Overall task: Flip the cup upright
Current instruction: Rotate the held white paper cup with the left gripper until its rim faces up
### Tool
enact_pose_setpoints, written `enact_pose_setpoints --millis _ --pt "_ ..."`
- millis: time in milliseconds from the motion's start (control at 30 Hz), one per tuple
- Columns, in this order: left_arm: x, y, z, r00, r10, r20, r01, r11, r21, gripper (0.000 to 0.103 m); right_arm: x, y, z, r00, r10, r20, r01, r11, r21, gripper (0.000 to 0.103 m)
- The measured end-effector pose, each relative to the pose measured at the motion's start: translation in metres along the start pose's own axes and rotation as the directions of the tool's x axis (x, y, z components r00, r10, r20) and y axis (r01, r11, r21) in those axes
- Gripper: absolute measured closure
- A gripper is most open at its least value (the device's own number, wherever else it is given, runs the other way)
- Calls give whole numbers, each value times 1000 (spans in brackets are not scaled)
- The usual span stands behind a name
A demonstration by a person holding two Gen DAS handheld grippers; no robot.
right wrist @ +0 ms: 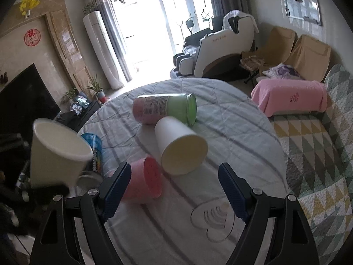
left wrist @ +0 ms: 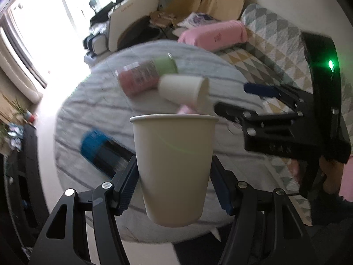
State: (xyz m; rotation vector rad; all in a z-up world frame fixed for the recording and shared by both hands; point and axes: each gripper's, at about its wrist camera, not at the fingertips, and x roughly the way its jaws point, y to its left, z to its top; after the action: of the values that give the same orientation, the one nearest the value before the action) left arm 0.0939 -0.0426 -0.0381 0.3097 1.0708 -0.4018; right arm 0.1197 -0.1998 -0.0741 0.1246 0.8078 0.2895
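Cream paper cup [left wrist: 174, 167] sits clamped between the fingers of my left hand-held gripper [left wrist: 174, 190], mouth up, lifted above the near edge of the cloth-covered table [right wrist: 231, 119]. My right hand-held gripper [right wrist: 174, 190] hangs spread wide and empty, near a second cup [right wrist: 181, 145] lying on its side mid-table. I'd lower the held cup straight and level onto flat cloth, clear of the pink tub [right wrist: 143, 181], before letting go.

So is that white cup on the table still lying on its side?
Yes. The white cup lies tipped on the tablecloth, open mouth facing the camera.
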Motion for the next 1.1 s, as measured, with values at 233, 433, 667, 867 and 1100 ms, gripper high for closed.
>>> enact_pose_setpoints --millis 233,433,667,867,1100 --pt "33 -7 -28 990 -89 -105 73 986 -151 39 -2 -3 -13 996 36 -77 -34 999 27 21" --pt "60 1 -36 991 -60 -120 27 964 -263 39 12 -7 -26 977 115 -179 -100 991 89 21" --pt "67 -8 -40 992 -27 -121 -5 965 -261 28 27 -9 -33 944 206 -256 -165 971 173 20" --pt "53 -8 -51 996 -60 -61 41 961 -273 19 30 -1 -38 900 330 -285 -256 929 267 21" --pt "32 2 -70 998 -66 -7 61 958 -280 19 44 17 -45 830 459 -315 -330 861 387 21"
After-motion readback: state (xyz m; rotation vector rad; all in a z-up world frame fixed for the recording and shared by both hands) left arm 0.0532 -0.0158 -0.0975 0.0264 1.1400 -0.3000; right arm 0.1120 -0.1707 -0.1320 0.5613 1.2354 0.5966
